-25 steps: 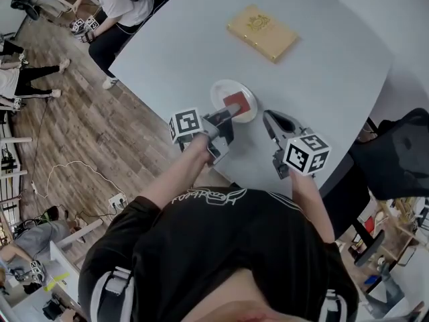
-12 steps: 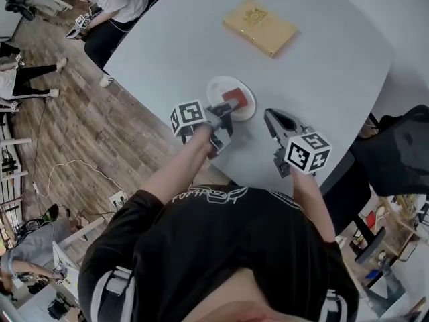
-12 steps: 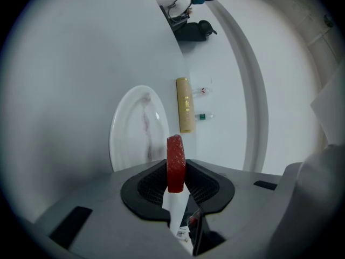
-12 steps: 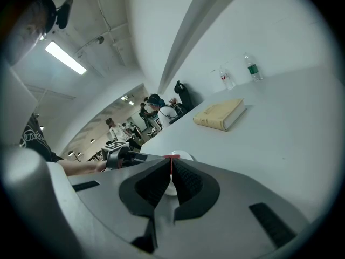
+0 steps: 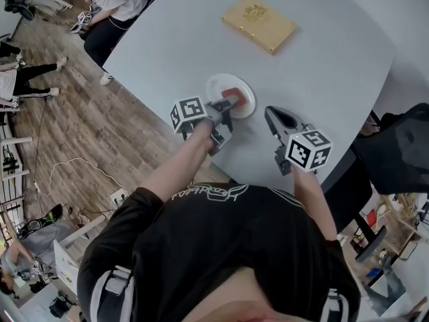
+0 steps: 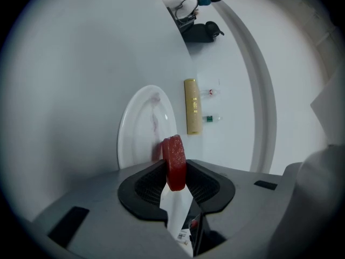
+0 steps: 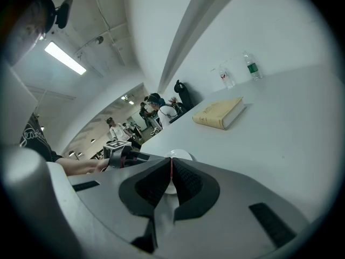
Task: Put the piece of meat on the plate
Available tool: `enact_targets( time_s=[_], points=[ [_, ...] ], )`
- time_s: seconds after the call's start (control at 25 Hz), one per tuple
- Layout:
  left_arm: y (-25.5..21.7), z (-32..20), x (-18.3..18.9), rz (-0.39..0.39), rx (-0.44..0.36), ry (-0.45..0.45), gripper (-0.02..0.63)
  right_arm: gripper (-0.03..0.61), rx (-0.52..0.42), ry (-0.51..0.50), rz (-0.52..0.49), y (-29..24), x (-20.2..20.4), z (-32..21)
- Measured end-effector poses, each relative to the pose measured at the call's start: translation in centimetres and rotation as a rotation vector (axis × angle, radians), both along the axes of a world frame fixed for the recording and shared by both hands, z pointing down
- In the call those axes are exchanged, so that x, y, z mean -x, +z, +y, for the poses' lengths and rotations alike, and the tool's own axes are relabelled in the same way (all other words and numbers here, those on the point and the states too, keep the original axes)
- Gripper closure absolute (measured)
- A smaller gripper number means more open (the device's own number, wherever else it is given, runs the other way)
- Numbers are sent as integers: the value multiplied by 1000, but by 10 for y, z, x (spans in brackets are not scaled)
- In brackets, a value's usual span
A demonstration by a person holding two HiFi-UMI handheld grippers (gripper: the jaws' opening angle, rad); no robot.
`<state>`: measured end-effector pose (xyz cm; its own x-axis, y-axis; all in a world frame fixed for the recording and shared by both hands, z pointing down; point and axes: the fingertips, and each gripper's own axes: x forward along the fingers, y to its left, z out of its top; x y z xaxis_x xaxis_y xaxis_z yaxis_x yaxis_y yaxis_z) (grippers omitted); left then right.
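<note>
Head view. Left gripper [image 5: 226,106] reaches over the near edge of a round white plate [image 5: 216,86] on a pale grey tabletop [image 5: 335,66]. A flat red piece of meat [image 5: 232,96] sits at its tips, above the plate's middle; cannot tell whether the meat touches the plate. Right gripper [image 5: 270,115] is to the right, well clear of the plate, tips low over bare tabletop. A flat yellow book with a gold emblem [image 5: 259,23] lies farther up the table, apart from the plate. The person wears a black shirt [image 5: 221,260].

Left gripper view. The black ribbed pads pinch the red meat on both flat faces. The slab stands on edge and sticks out past the tips. The white plate lies just beyond and left of the tips. The yellow book lies past the plate, with a small clear bottle beside it.

Right gripper view. Jaws pressed together at the tips, nothing gripped. A thin red sliver shows at the seam; cannot tell what it is. The plate shows just past the tips, and the book farther right.
</note>
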<state>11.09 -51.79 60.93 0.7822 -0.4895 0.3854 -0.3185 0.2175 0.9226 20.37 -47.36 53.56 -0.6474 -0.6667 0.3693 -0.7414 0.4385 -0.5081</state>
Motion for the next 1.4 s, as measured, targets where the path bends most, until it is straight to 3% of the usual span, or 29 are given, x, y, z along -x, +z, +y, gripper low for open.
enact_targets(
  time_s=[0.56,0.96,1.4],
  points=[
    [-17,3,-5,53,11,-23,345,563,-13,-4,-12,-3,3,5],
    [-15,16,1,30,79,-29,310,563,-25,-5,-12,-7,4,10],
    [-18,39,9,96,102,-34,311,563,-36,-8,2,-13,14,21]
  ],
)
